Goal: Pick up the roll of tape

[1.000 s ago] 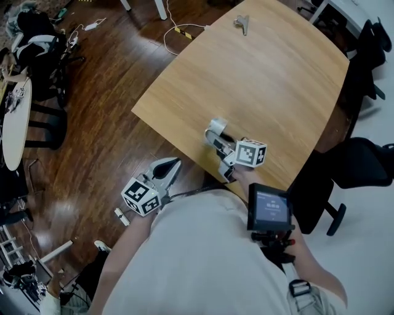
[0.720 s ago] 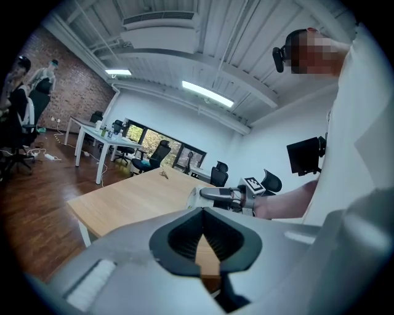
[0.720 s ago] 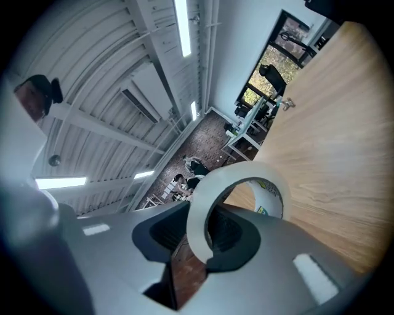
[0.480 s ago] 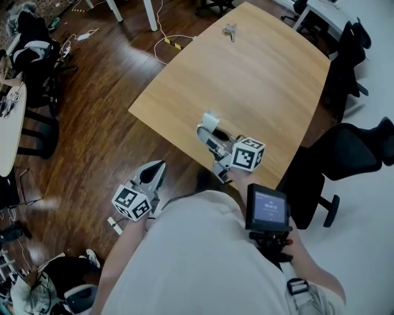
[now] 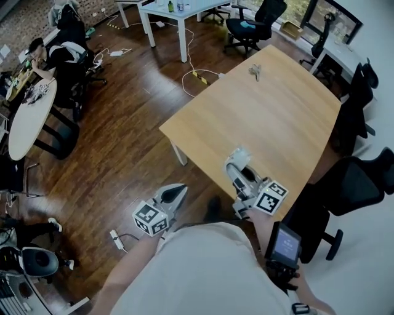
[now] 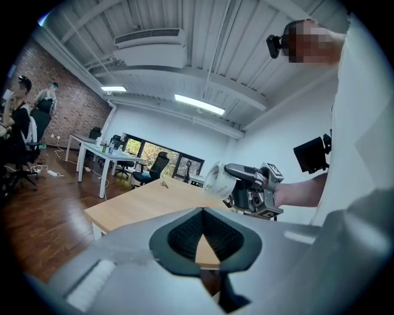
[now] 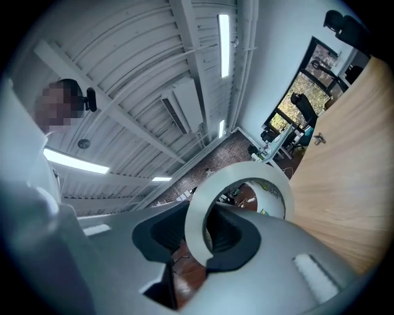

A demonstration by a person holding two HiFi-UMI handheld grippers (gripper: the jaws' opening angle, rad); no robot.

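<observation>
Dark wood floor (image 5: 123, 154) runs under an open office, and a wooden table (image 5: 277, 117) with a pale top fills the middle of the head view. At its far end we see a small metal thing (image 5: 255, 72), too small to name. Black office chairs (image 5: 354, 178) stand along the table's right side, a round white table (image 5: 28, 120) sits off to the left, and a white desk (image 5: 175, 15) stands further back.

We hold the right tongs (image 5: 234, 170) over the near edge of the table. Its jaws are clamped on the roll of tape (image 5: 239, 157). In the right gripper view the pale ring (image 7: 194, 215) stands on edge between the two dark pads, which press on its rim, with the ceiling and the tilted tabletop behind it. The left gripper view shows the tape (image 6: 217, 179) held up at the tip of the right tongs, and it looks to be off the tabletop.

We keep the left tongs (image 5: 177, 191) over the floor, just beside the table's near corner and apart from the tape. Its jaws are together at the tips with nothing between them.
</observation>
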